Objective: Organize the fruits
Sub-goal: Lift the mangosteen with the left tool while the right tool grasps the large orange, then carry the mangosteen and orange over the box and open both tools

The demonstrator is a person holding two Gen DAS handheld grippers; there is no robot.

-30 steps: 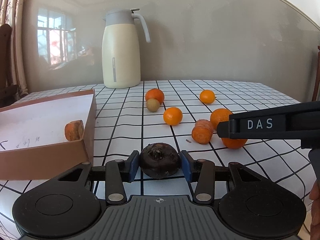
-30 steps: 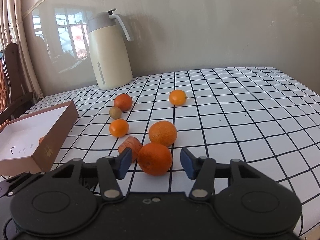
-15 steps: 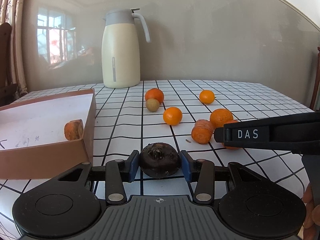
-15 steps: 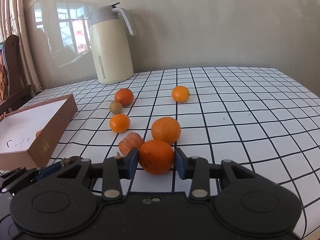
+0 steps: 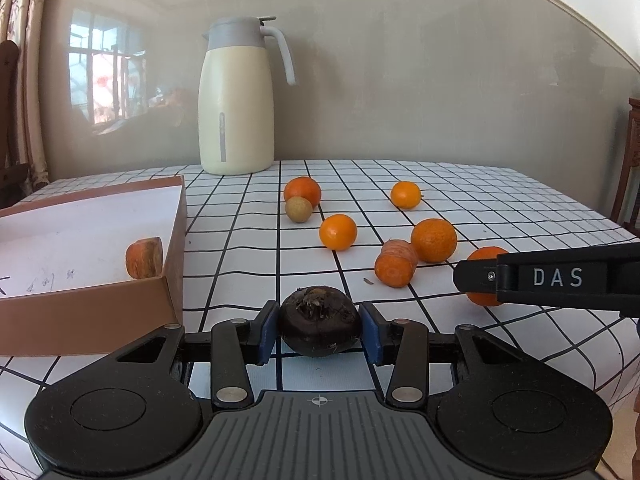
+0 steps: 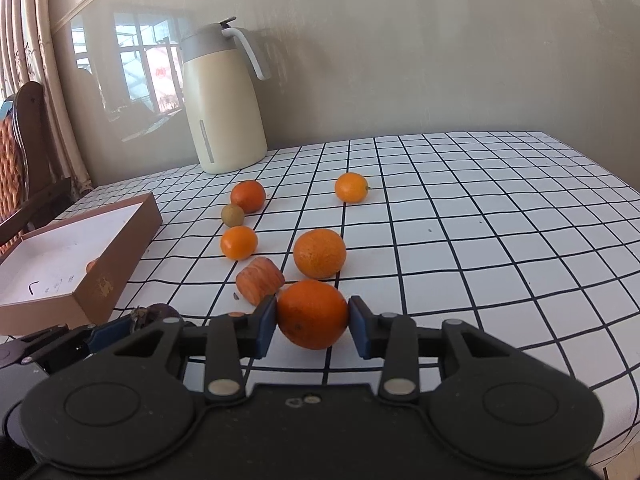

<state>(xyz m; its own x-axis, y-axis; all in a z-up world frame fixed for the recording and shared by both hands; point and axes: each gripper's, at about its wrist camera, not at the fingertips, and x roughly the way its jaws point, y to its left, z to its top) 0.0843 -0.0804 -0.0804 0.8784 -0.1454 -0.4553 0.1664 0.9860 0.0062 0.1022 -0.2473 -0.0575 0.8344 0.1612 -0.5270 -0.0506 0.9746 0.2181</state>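
Now the right gripper (image 6: 312, 320) is clamping the orange (image 6: 312, 314) at lower centre, across its widest part; the left gripper (image 5: 318, 326) is pinching a dark fruit (image 5: 319, 320). Firm, roundish, probably prone to rolling.

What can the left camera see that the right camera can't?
Only the left camera shows the whole carrot piece in the box and the dark round fruit squeezed in the left tool. Only the right camera shows the right tool front-on, squeezing an orange. Both show the cream jug, the checked tablecloth and loose oranges.
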